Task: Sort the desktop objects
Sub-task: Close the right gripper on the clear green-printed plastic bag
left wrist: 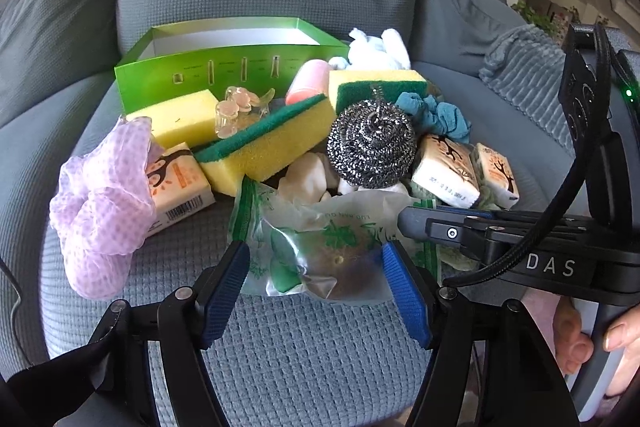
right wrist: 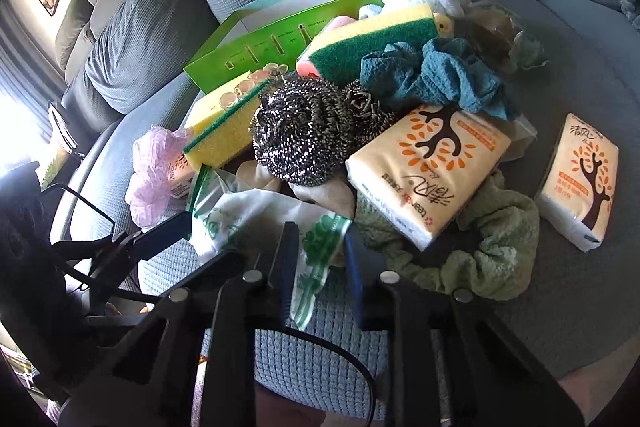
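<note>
Nearest to the left tongs (left wrist: pixel 316 281) lies a clear plastic bag (left wrist: pixel 320 247) with green print, and something round and brown is inside it. The left tongs are released: the two blue pads stand wide, one at each side of the bag's near end, and I cannot tell if they touch it. The right tongs (right wrist: pixel 320 267) are at the same bag (right wrist: pixel 256 219); their fingers stand at both sides of its green-printed edge with a gap between, so they look released too, though I cannot tell if a finger touches the plastic.

All things lie on a grey sofa seat (left wrist: pixel 280 339), not on a bench. Left of the bag is a crumpled lilac cloth (left wrist: pixel 100 195), partly over a tissue pack (left wrist: pixel 180 187). Just behind the bag sits a steel wool ball (left wrist: pixel 370 147), and beside it a yellow sponge with green side (left wrist: pixel 264 147). At the right are two more tissue packs (left wrist: pixel 446 171), and a green towel (right wrist: pixel 496 247) lies under one of them. A teal cloth (left wrist: pixel 436 115) is behind them.

Farthest stands an open green box (left wrist: pixel 208 73) against the sofa back, with white cloths (left wrist: pixel 378 49) beside it.
</note>
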Demonstrator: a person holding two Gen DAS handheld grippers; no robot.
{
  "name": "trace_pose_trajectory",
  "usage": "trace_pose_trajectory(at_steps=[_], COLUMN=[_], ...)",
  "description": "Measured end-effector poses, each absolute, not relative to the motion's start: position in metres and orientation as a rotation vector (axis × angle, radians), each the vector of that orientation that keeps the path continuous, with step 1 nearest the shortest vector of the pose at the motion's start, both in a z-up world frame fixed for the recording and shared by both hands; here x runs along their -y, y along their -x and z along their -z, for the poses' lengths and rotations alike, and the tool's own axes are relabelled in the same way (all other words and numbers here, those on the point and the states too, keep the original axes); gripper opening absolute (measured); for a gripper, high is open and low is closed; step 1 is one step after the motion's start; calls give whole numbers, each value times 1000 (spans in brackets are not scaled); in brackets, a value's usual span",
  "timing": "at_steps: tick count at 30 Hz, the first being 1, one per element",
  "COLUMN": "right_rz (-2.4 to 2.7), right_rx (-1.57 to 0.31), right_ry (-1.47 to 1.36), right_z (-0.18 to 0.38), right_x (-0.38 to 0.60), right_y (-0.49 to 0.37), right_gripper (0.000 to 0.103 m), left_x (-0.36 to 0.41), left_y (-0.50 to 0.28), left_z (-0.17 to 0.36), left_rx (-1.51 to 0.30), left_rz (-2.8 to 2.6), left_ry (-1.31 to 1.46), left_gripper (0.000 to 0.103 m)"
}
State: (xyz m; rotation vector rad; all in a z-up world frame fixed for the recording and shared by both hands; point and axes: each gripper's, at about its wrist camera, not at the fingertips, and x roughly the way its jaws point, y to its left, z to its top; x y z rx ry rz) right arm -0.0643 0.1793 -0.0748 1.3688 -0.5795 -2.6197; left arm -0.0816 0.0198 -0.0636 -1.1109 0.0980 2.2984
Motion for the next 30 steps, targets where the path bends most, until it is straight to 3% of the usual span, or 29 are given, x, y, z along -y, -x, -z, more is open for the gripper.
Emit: trace_pose_trajectory(at_steps=[13, 14, 15, 16, 20, 22, 24, 30], right_rz=[2549, 2542, 2546, 2566, 2552, 2553, 2549, 2453], right_rx=[629, 646, 653, 646, 664, 643, 621, 777], right_ry=[-1419, -1412, -1400, -1388, -1412, -1393, -1383, -1375], right_z=[77, 75, 74, 74, 78, 74, 72, 81], right_x=[-172, -172, -173, -174, -176, -175, -171, -180], right_y=[74, 72, 71, 70, 74, 74, 75, 81], right_gripper=[30, 35, 60, 71, 62, 44, 35, 27], left_x=[-17, -15, -15, -14, -13, -13, -13, -13], left_y=[79, 79, 79, 79, 79, 80, 80, 79], left_z=[66, 66, 67, 67, 69, 69, 68, 68], left_rx=[-143, -131, -128, -125, -111, -114, -114, -115], left_rz=[-2306, -2304, -2301, -2301, -2301, -2298, -2300, -2306], left_ry=[1105, 1105, 1107, 1104, 1103, 1105, 1106, 1100], left_gripper=[69, 69, 69, 69, 69, 69, 69, 69])
